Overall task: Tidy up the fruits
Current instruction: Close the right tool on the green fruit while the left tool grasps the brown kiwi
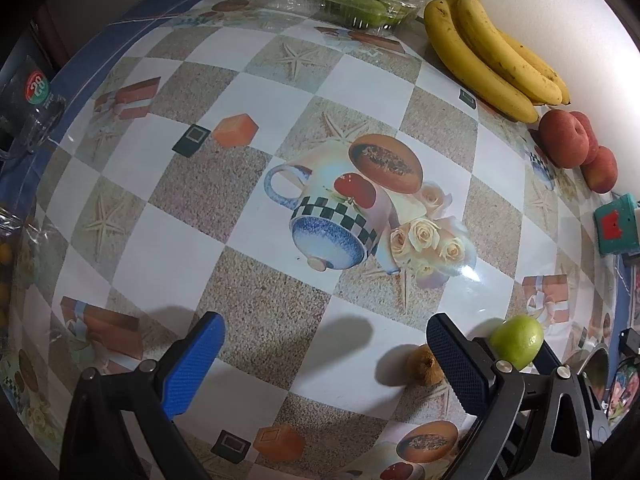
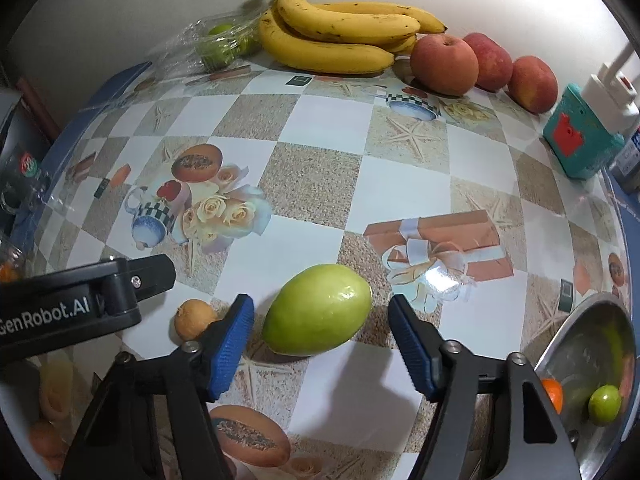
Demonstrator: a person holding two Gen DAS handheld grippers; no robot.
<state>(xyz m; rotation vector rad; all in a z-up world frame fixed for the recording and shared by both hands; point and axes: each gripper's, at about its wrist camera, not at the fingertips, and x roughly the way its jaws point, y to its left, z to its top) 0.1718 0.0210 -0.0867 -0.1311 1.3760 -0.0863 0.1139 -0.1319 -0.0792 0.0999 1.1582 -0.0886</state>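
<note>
Right wrist view shows the right gripper (image 2: 322, 344) spread wide, its blue pads on either side of a green fruit (image 2: 318, 309) lying on the patterned tablecloth (image 2: 320, 128), not touching it. A small brown fruit (image 2: 195, 318) sits just outside its left pad. Left gripper (image 1: 324, 364) also gapes, holding nothing, with bananas (image 1: 490, 50) and peaches (image 1: 574, 146) far ahead to its right.

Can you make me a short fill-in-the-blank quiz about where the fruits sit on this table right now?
1. The right tool is open around the big ____ oval fruit.
2. The yellow banana bunch lies beside three ____ peaches.
3. The shiny metal bowl holds a small green fruit and an ____ one.

Missing words: green; red; orange
</note>
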